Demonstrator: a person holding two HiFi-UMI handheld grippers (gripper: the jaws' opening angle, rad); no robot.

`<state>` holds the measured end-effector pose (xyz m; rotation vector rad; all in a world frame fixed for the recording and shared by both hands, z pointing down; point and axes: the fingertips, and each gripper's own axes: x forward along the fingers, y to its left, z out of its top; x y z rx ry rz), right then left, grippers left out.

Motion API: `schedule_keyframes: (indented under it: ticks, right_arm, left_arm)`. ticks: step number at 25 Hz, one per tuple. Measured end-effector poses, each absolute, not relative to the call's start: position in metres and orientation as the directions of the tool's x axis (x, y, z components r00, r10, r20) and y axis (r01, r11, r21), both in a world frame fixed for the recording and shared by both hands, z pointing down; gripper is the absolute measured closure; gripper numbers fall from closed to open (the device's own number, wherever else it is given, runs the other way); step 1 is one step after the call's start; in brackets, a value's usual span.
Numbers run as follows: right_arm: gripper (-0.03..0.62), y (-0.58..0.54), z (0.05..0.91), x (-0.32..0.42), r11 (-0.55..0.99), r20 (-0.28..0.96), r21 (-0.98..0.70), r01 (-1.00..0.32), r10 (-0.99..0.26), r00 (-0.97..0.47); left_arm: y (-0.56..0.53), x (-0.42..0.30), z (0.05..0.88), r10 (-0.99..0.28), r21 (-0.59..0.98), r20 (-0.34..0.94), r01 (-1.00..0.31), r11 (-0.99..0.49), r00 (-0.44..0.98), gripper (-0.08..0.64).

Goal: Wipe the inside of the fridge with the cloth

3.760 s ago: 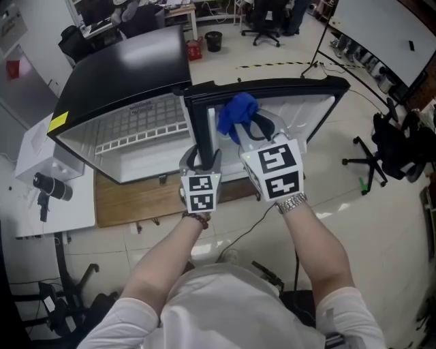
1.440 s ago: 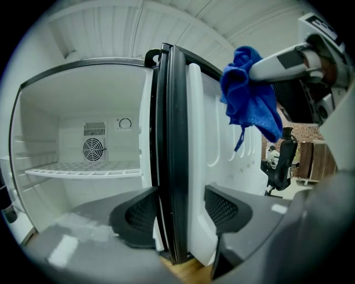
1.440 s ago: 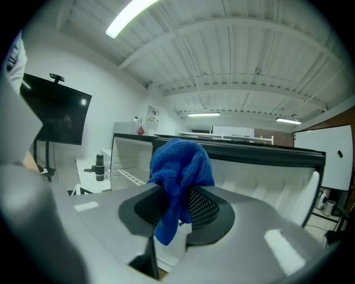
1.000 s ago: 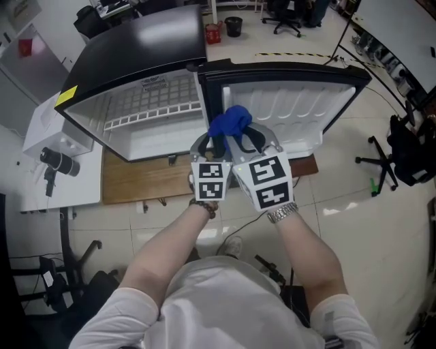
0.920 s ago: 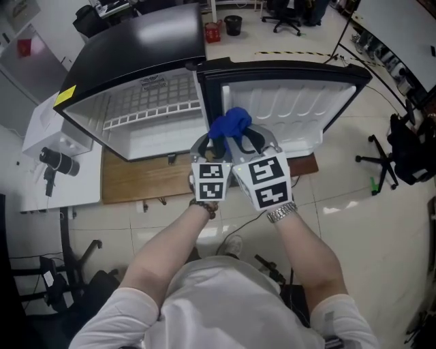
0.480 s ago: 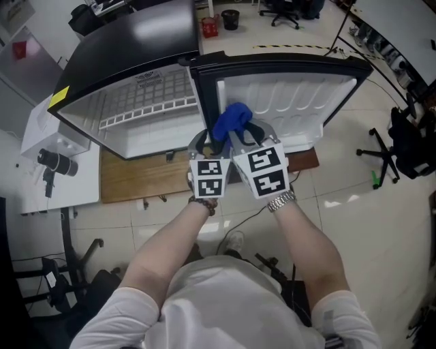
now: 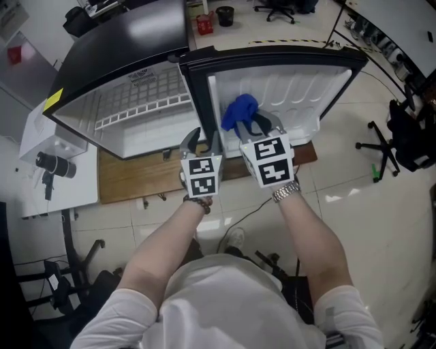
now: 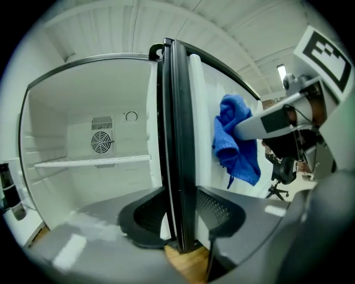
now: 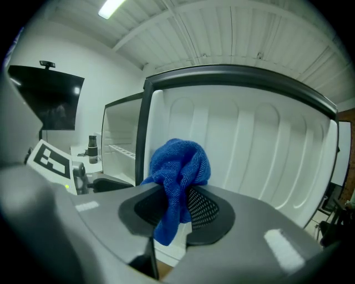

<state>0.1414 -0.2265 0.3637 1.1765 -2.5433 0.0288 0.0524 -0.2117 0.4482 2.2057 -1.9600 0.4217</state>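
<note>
The small fridge (image 7: 136, 116) stands open, with its door (image 7: 293, 88) swung out to the right. My left gripper (image 7: 202, 140) straddles the door's dark edge (image 8: 178, 138). Its jaws have just been closing, and both pads now sit against that edge in the left gripper view (image 8: 180, 222). My right gripper (image 7: 257, 126) is shut on a bunched blue cloth (image 7: 240, 111), which it holds up close to the door's white ribbed liner (image 9: 260, 150). The cloth (image 9: 180, 166) hangs down between the right jaws (image 9: 177, 213) and also shows in the left gripper view (image 8: 233, 144).
The fridge rests on a wooden board (image 7: 136, 180). Inside it are a wire shelf (image 7: 143, 112) and a rear fan grille (image 8: 101, 142). A white side table with a black device (image 7: 51, 165) stands to the left. Office chairs (image 7: 402, 136) are at the right, and a black bin (image 7: 225, 13) sits beyond.
The right gripper has carried the cloth to the right, nearer the door liner. The left gripper's jaws have narrowed onto the door edge, with the hand almost still.
</note>
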Motion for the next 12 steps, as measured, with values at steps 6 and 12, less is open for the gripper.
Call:
schedule_keyframes:
  ticks: [6,12]
  right_arm:
    - [0.497,-0.235,0.369,0.165,0.624,0.316,0.141,-0.769,-0.764,-0.562]
    - [0.497,-0.245,0.374,0.194,0.584,0.324,0.154,-0.797,-0.792,-0.518]
  left_arm:
    - [-0.208,0.063,0.441,-0.947,-0.055,0.292,-0.986,-0.155,0.132,0.369]
    - [-0.207,0.076,0.447,-0.94,-0.044,0.302,-0.983,-0.177,0.156,0.341]
